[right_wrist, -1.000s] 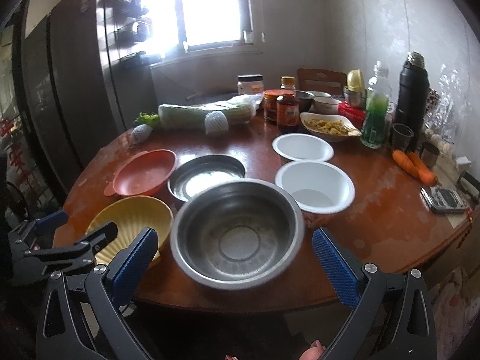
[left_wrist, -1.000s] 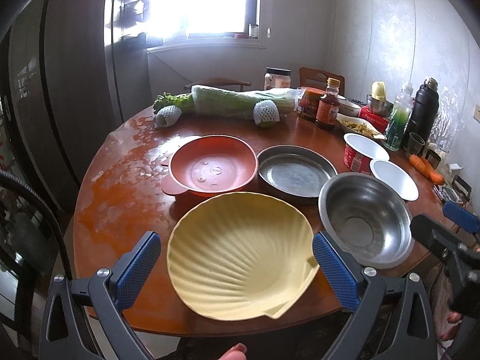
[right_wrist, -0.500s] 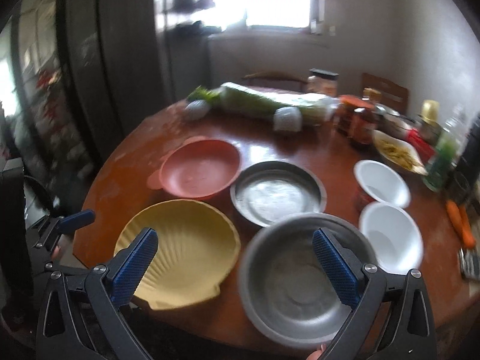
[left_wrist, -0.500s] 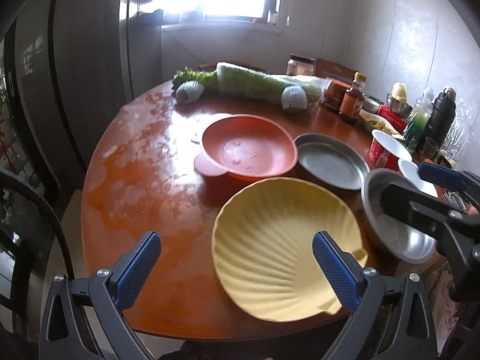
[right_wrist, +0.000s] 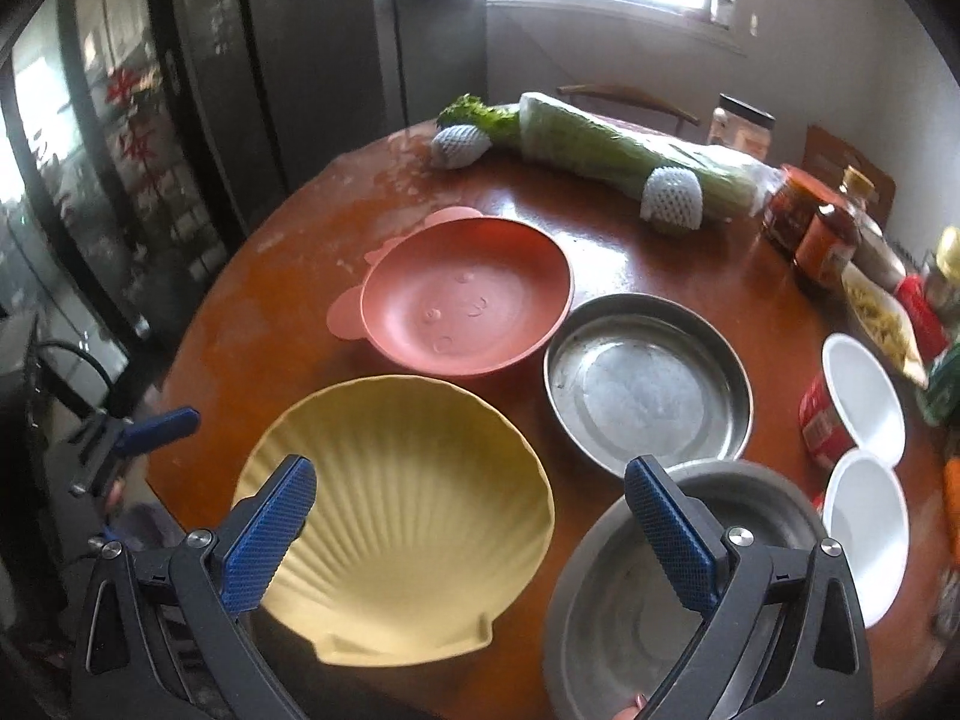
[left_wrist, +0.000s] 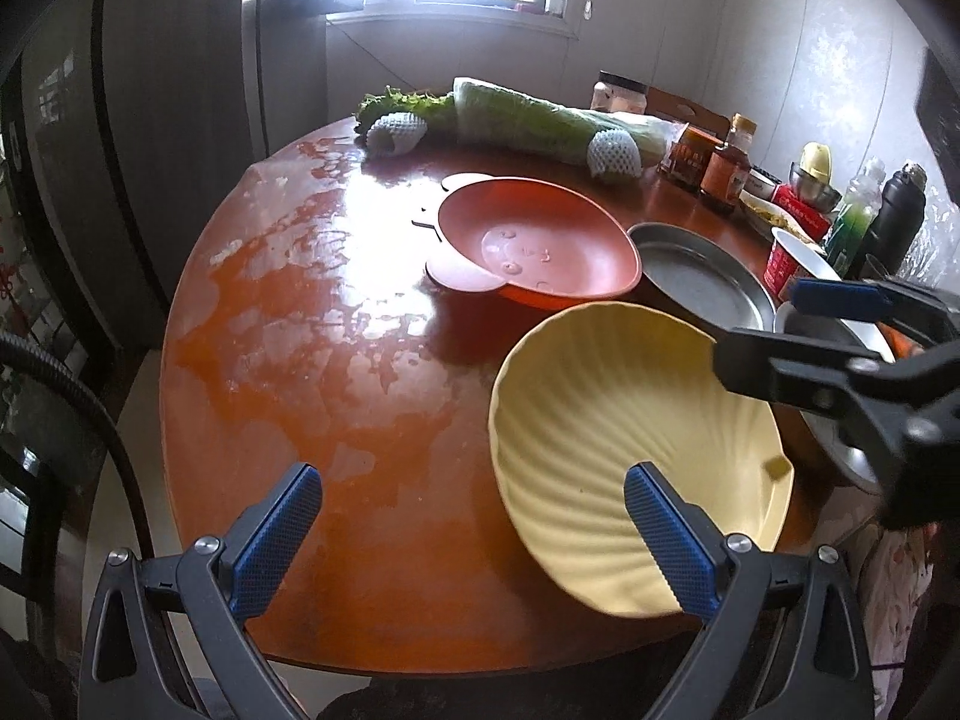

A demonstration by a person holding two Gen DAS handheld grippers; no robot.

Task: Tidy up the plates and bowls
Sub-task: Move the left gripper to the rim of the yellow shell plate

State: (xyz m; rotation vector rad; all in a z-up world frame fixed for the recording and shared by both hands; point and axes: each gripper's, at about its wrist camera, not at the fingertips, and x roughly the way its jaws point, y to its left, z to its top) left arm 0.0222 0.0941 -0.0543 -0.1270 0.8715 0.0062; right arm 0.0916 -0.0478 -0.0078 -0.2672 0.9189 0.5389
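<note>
A yellow shell-shaped plate (right_wrist: pixel 408 510) lies at the near edge of the round wooden table (right_wrist: pixel 288 276); it also shows in the left wrist view (left_wrist: pixel 630 432). Behind it sit an orange plate (right_wrist: pixel 465 300) and a shallow steel dish (right_wrist: pixel 648 375). A deep steel bowl (right_wrist: pixel 612 612) is at the near right, beside two white bowls (right_wrist: pixel 870 531). My right gripper (right_wrist: pixel 468 525) is open and empty, above the yellow plate and the steel bowl's rim. My left gripper (left_wrist: pixel 471 531) is open and empty, over bare table left of the yellow plate.
Wrapped cabbage (right_wrist: pixel 618 144) and two foam-netted fruits (right_wrist: pixel 669 198) lie at the back. Sauce jars (right_wrist: pixel 810 228), a noodle dish, bottles and a black flask (left_wrist: pixel 894 222) crowd the right side. A dark cabinet (right_wrist: pixel 210 90) stands left of the table.
Both grippers have swung left. The yellow plate has shifted right in the left view; the right gripper now hangs over the yellow plate instead of the steel bowl.
</note>
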